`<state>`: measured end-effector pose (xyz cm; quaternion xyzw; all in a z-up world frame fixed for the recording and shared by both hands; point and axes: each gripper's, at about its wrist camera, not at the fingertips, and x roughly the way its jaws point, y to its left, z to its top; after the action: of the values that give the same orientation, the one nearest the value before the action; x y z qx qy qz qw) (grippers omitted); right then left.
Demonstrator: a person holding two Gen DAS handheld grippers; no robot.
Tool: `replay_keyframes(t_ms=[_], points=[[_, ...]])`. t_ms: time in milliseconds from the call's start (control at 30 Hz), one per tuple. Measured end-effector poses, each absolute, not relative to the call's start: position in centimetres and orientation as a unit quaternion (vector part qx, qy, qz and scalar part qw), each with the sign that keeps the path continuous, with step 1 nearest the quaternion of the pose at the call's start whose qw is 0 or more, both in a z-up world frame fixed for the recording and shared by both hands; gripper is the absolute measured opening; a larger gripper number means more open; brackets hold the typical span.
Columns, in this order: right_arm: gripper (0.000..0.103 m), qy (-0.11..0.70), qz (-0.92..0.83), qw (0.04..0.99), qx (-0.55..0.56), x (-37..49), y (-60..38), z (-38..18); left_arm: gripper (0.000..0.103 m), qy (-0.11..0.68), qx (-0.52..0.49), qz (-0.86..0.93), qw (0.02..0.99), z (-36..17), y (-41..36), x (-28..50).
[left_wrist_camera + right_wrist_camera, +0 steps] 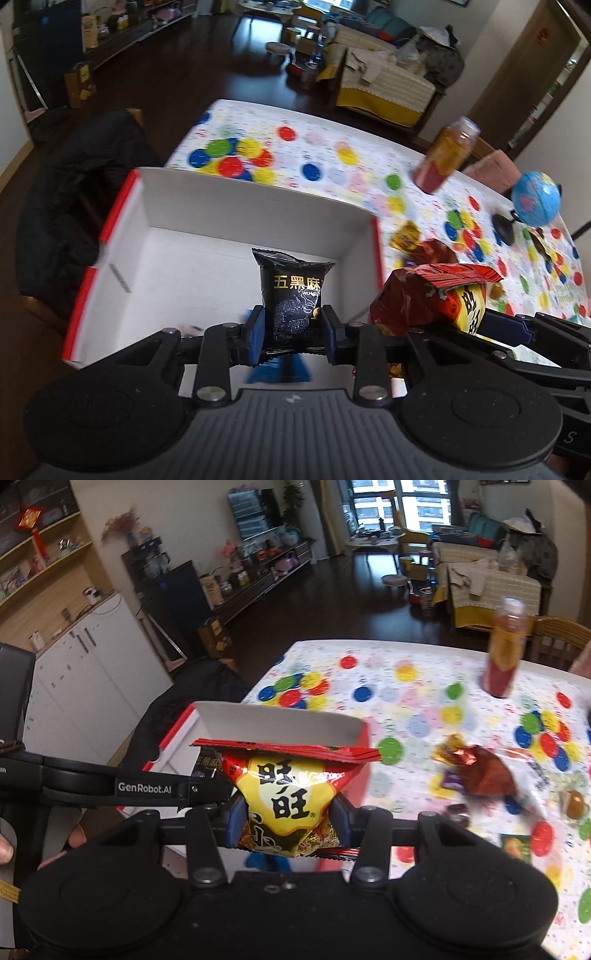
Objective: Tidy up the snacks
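Left wrist view: the left gripper [291,334] has its blue fingers [255,334] clenched on a black snack packet [293,299] with gold characters, held upright above the open white box [207,254]; the box has red outer walls and sits at the near left corner of the tabletop [332,162], which wears a cloth of coloured dots; something blue and blurred lies on the box floor just under the packet; to the right the red and yellow snack bag [428,295] shows over the right wall of the box, pinched in the right gripper [491,325], whose black arms reach in from the right edge; beyond the bag a few loose wrapped sweets [406,238] lie on the cloth; a tall orange bottle [445,158] stands near the far right edge, and a small blue globe [535,197] on a black base stands at the right edge.

Right wrist view: the right gripper [288,821] grasps the red and yellow snack bag [288,794] between its fingers [236,821], the bag squeezed at the waist and its crimped top edge level with the far wall of the white box [277,720]; the left gripper [207,786] comes in from the left, and only a dark sliver of the black snack packet [208,766] peeps out behind the bag; a dark red wrapper [487,771] and scattered sweets lie on the cloth towards the right edge of the tabletop [406,701]; the orange bottle [504,650] stands near the far edge.
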<state>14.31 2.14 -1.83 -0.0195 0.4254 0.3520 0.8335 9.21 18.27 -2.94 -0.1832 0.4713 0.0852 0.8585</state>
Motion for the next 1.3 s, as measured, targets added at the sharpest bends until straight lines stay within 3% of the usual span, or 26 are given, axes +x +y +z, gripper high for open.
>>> replay_keyframes(t_ms=[467,1300], points=[[0.045,0.456,0.349,0.816,-0.063,16.0,10.0,-5.7,0.031,0.502,-0.185,0.129,0.835,-6.5,26.1,9.8],[0.046,0.513,0.324,0.787,-0.108,21.0,14.7,-12.2,0.031,0.593,-0.15,0.116,0.783,-12.7,26.7,15.7]])
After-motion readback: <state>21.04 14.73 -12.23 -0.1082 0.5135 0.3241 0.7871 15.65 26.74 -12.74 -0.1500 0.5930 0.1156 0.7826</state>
